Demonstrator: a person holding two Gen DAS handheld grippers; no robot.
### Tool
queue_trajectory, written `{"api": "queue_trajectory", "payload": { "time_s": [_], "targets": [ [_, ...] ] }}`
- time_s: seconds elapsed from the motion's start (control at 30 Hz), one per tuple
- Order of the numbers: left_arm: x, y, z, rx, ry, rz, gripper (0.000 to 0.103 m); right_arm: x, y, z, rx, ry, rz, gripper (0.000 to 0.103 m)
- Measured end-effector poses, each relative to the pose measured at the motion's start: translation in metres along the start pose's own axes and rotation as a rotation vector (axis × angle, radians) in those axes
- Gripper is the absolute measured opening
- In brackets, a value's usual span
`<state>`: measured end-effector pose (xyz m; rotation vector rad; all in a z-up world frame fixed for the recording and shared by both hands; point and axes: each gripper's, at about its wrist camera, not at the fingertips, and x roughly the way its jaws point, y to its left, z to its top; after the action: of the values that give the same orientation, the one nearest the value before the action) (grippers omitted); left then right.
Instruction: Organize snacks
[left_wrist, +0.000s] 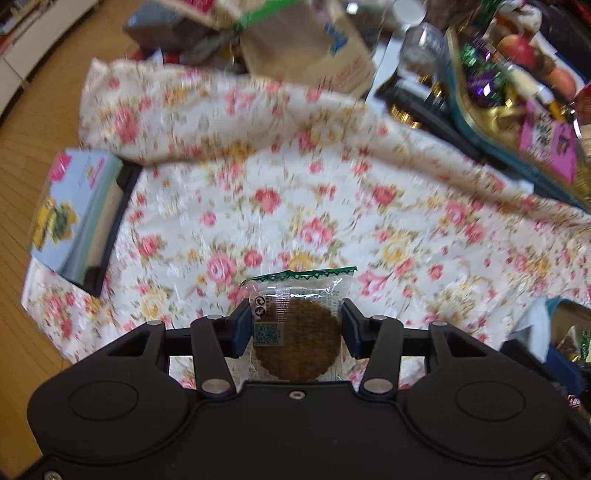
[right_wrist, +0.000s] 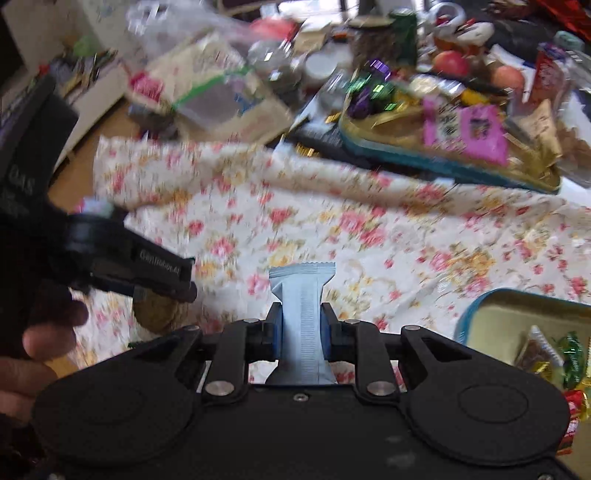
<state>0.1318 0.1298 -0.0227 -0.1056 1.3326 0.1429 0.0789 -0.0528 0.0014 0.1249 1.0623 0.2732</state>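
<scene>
My left gripper (left_wrist: 293, 325) is shut on a round brown biscuit in a clear wrapper with a green edge (left_wrist: 299, 332), held above the floral cloth (left_wrist: 295, 206). My right gripper (right_wrist: 301, 325) is shut on a light blue wrapped snack bar (right_wrist: 303, 314), squeezed at its middle, above the same cloth (right_wrist: 332, 229). The left gripper (right_wrist: 155, 273) also shows at the left of the right wrist view, with the biscuit (right_wrist: 155, 314) under it. A teal tin with a gold inside (right_wrist: 509, 317) holds several wrapped sweets at the right. A second teal tray (right_wrist: 443, 147) full of snacks lies at the back right.
A picture book (left_wrist: 81, 214) lies on the cloth's left edge over the wooden floor (left_wrist: 22, 162). Bags, a paper pouch (left_wrist: 306, 40), jars and apples (right_wrist: 452, 61) crowd the back. The snack tray also shows in the left wrist view (left_wrist: 509, 110). The person's hand (right_wrist: 37, 339) holds the left gripper.
</scene>
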Motion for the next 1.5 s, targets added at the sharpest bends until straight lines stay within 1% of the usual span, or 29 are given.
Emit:
{"api": "queue_trajectory", "payload": {
  "time_s": [0.1,0.17,0.23,0.33,0.43,0.5,0.6,0.73,0.83,0.93,1.07,1.37,1.5],
  "targets": [
    [-0.022,-0.015,0.002,0.034,-0.064,0.012,0.056,-0.029,-0.017,0.010,0.081,-0.072,-0.019,0.022],
    [-0.037,-0.029,0.000,0.061,-0.103,0.007,0.056,-0.046,-0.031,0.014,0.128,-0.119,-0.057,0.022],
    [-0.049,-0.044,-0.003,0.094,-0.128,-0.015,0.056,-0.059,-0.045,0.017,0.170,-0.155,-0.098,0.022],
    [-0.064,-0.072,-0.010,0.146,-0.138,-0.065,0.056,-0.076,-0.075,0.017,0.242,-0.197,-0.151,0.022],
    [-0.074,-0.106,-0.023,0.217,-0.138,-0.117,0.056,-0.091,-0.103,0.013,0.303,-0.212,-0.199,0.022],
    [-0.077,-0.126,-0.031,0.262,-0.136,-0.138,0.056,-0.101,-0.120,0.008,0.337,-0.221,-0.235,0.022],
    [-0.080,-0.153,-0.044,0.322,-0.115,-0.176,0.056,-0.113,-0.145,0.000,0.393,-0.230,-0.280,0.022],
    [-0.079,-0.183,-0.058,0.385,-0.078,-0.223,0.056,-0.122,-0.173,-0.010,0.460,-0.221,-0.337,0.022],
    [-0.077,-0.200,-0.066,0.423,-0.076,-0.238,0.056,-0.126,-0.195,-0.020,0.508,-0.209,-0.368,0.022],
    [-0.076,-0.215,-0.072,0.458,-0.082,-0.251,0.056,-0.128,-0.207,-0.029,0.521,-0.196,-0.386,0.022],
    [-0.071,-0.229,-0.075,0.459,-0.065,-0.278,0.056,-0.128,-0.221,-0.040,0.523,-0.176,-0.397,0.022],
    [-0.063,-0.245,-0.081,0.459,-0.054,-0.248,0.056,-0.130,-0.248,-0.061,0.561,-0.139,-0.417,0.022],
    [-0.063,-0.247,-0.086,0.475,-0.070,-0.218,0.056,-0.132,-0.254,-0.065,0.564,-0.136,-0.412,0.023]
  ]
}}
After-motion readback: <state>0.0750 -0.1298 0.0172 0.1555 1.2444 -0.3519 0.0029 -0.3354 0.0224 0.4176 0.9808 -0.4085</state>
